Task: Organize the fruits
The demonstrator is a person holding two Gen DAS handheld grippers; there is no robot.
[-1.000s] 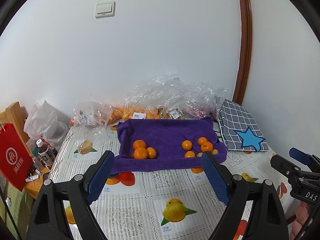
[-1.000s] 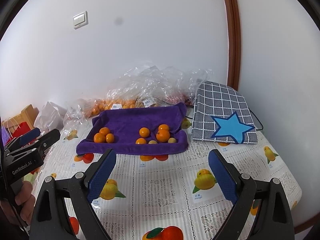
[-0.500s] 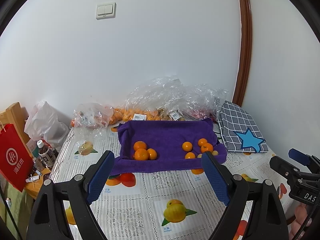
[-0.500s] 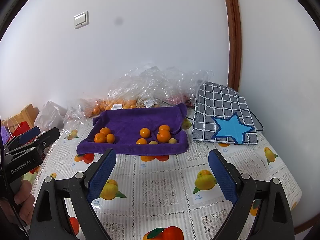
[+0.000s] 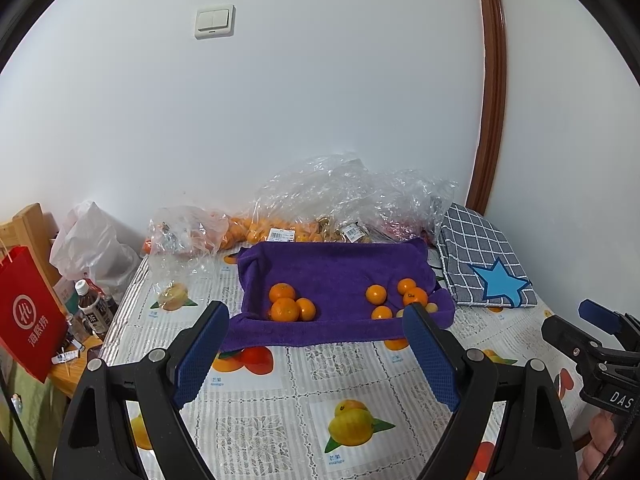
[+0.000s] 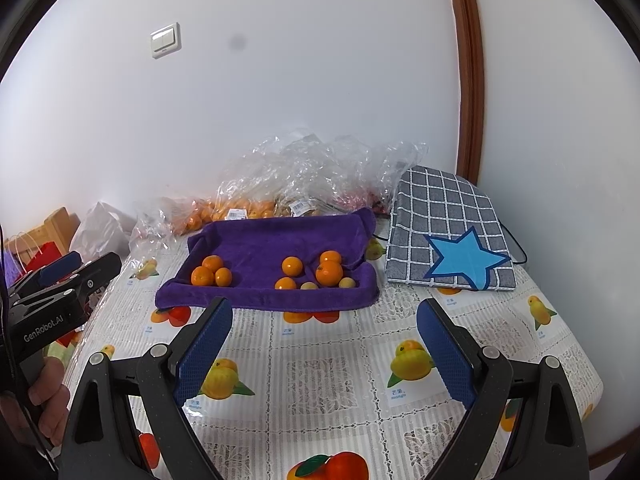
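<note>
A purple towel-lined tray [image 5: 332, 266] [image 6: 260, 240] sits at the back of the table. On its left lie three oranges [image 5: 285, 309] [image 6: 211, 272]. On its right lie several oranges [image 5: 412, 296] [image 6: 329, 272] and small pale yellow fruits [image 6: 346, 282]. My left gripper [image 5: 316, 352] is open and empty, in front of the tray. My right gripper [image 6: 324, 350] is open and empty, in front of the tray, further right. Each gripper shows at the edge of the other's view.
Clear plastic bags with more oranges [image 5: 260, 232] lie against the wall behind the tray. A grey checked cushion with a blue star [image 6: 448, 236] lies at the right. A red paper bag [image 5: 28, 312] and bottles [image 5: 94, 312] stand left of the fruit-print tablecloth [image 5: 280, 400].
Both views have drifted very slightly; the grippers stay open and the fruits have not moved.
</note>
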